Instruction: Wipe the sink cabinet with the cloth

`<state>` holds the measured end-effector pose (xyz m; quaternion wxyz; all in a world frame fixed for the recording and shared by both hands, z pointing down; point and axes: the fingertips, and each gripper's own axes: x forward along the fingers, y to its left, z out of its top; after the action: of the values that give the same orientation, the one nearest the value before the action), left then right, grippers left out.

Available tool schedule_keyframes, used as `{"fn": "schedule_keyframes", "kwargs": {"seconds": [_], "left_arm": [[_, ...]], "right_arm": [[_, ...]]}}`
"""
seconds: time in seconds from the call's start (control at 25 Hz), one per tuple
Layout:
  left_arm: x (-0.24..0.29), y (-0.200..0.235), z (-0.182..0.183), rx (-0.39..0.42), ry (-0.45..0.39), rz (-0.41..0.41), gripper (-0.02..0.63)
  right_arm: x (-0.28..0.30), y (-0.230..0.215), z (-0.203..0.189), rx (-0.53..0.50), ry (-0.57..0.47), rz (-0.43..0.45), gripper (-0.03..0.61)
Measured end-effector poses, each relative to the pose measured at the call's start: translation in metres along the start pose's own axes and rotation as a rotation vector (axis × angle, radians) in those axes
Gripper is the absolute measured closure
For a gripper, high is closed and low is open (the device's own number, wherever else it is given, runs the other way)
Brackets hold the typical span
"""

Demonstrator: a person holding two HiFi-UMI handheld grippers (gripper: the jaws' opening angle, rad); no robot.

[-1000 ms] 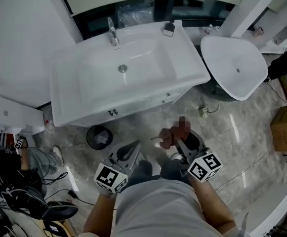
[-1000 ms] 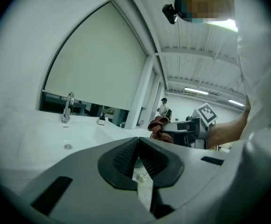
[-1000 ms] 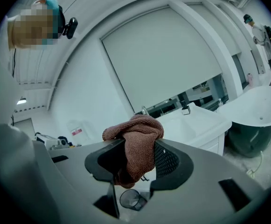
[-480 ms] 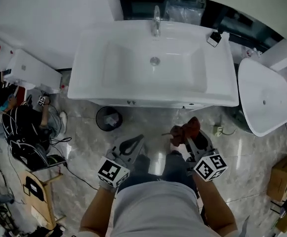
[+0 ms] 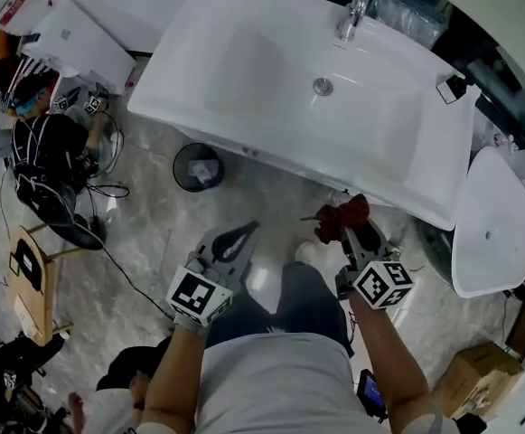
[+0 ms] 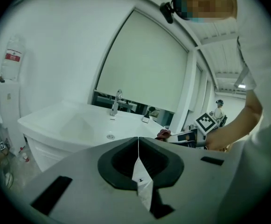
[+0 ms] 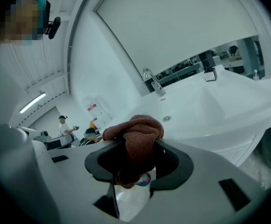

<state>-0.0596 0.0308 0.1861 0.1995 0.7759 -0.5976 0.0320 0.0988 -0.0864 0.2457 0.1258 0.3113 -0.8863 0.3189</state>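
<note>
Cloth (image 7: 136, 135): a reddish-brown, bunched-up bundle clamped in the right hand-held gripper (image 5: 351, 227). It bulges out above the jaws and sags a little below them.
Right hand-held gripper: its jaws are drawn in on the cloth. It is held out in front of the person, near the front edge of the sink cabinet (image 5: 271, 156) but apart from it. The cloth touches nothing else.
Left hand-held gripper (image 6: 138, 143): its jaws are pressed together along a thin seam, with nothing between them. It is held low beside the right one, further from the cabinet.
Sink cabinet: white, with a basin on top, a faucet (image 5: 356, 5) at the back and a drain (image 5: 323, 86) in the middle. From the head view, the overhanging rim hides most of the front face.
Floor: a small dark waste bin (image 5: 196, 167) stands just in front of the cabinet's left part.
Done, as I judge it: the cloth is in the grip and has been brought up to the cabinet.
Left: the wiping itself. The cloth has not yet met any surface.
Cannot tell: whether any part has already been wiped, as the white surfaces show no marks.
</note>
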Motion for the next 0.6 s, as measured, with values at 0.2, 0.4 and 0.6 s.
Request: {"fn": "schedule_keyframes", "kwargs": {"seconds": [0.2,0.4,0.6], "left_arm": [[0.013,0.007,-0.038,-0.069,-0.017,0.066,0.601],[0.015,0.019,-0.082,-0.158,-0.044,0.136,0.601],[0.012,0.024,-0.130,-0.206,-0.063,0.176,0.601]], "right_arm": [[0.037,-0.038,-0.042,0.070,0.095,-0.010,0.416],[0.072,-0.075,-0.083,0.072,0.181,-0.051,0.416],[0.102,-0.115,-0.100,0.085,0.161,-0.106,0.416]]}}
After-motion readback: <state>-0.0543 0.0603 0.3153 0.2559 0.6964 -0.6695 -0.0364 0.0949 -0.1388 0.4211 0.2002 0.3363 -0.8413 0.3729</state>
